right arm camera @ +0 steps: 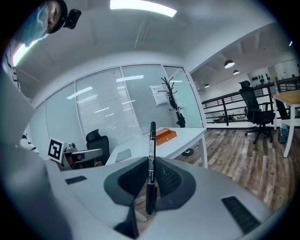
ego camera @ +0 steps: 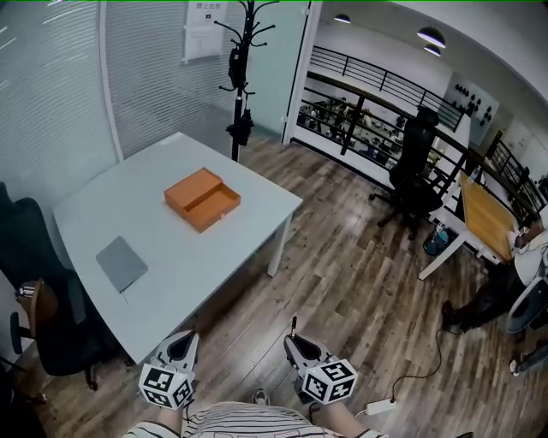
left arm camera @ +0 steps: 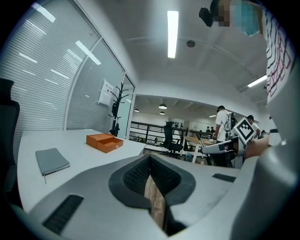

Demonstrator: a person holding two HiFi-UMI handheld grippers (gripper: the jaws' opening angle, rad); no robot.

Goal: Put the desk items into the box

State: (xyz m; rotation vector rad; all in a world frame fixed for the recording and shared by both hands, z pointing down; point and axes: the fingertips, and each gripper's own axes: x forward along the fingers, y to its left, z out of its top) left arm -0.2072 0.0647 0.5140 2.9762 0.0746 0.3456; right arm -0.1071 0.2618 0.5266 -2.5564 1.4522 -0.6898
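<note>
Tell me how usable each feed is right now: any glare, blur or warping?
Head view: even light, sharp, orange box crisp, edges bowed. Left gripper view: heavy fisheye, ceiling strip light blown out. Right gripper view: fisheye too, ceiling light glaring up top, pen in focus.

The head view looks steeply down, standing back from the counter (ego camera: 171, 235). Cameras on the left tongs (left arm camera: 150, 164) and right tongs (right arm camera: 151, 165) sit low, looking level across that same counter.
</note>
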